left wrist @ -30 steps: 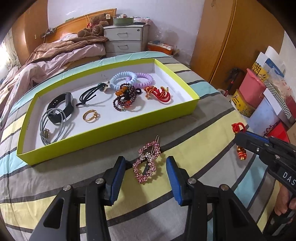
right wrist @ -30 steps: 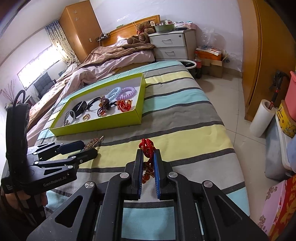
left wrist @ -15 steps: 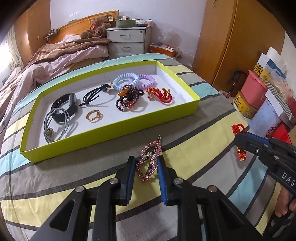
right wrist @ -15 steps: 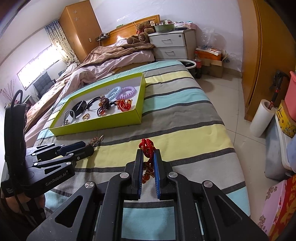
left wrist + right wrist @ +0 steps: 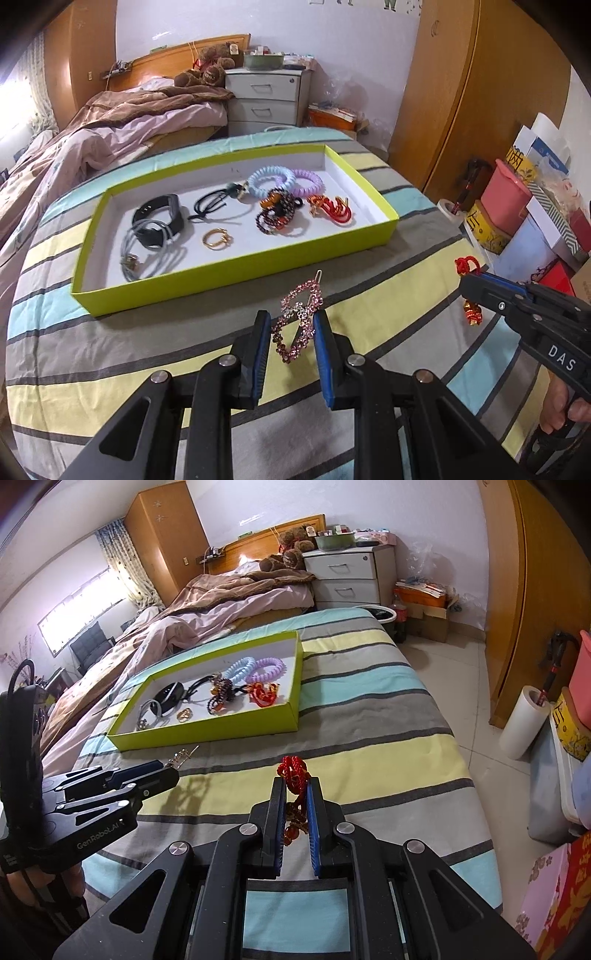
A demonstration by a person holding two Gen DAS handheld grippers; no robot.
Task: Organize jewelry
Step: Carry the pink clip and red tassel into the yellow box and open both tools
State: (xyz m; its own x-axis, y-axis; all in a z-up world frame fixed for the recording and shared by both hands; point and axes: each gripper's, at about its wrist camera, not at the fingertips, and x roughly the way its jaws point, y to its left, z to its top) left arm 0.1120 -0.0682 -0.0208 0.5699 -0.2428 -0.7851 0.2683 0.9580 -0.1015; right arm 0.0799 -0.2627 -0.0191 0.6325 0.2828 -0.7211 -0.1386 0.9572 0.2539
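On a striped bedspread [image 5: 388,295] in a bedroom, I hold one piece of jewelry in each gripper, both bound, as I judge it, for the lime-green tray [image 5: 236,275] that lies just beyond them. My left gripper [image 5: 291,332] is closed narrowly on the pink rhinestone hair clip [image 5: 297,319], its blue pads pinching the clip's sides while its gold tip points toward the tray wall. My right gripper [image 5: 295,797] is clamped nearly shut on a red knotted cord charm [image 5: 293,775], the knot poking out above the fingertips and amber beads hanging between the fingers. The risks, as I see them: the clip is thin, stiff and gripped only at its edges, so it could twist or slip out on the way over the rim; the dangling beads could snag on the tray's wall; and either piece, dropped carelessly, could tangle with the beaded bracelets [image 5: 275,216] and red hair ties [image 5: 334,208] already inside. Legible writing is sparse: "GenRobot.AI" on the left gripper's body in the right view, and "DAS" on the right gripper's body in the left view.
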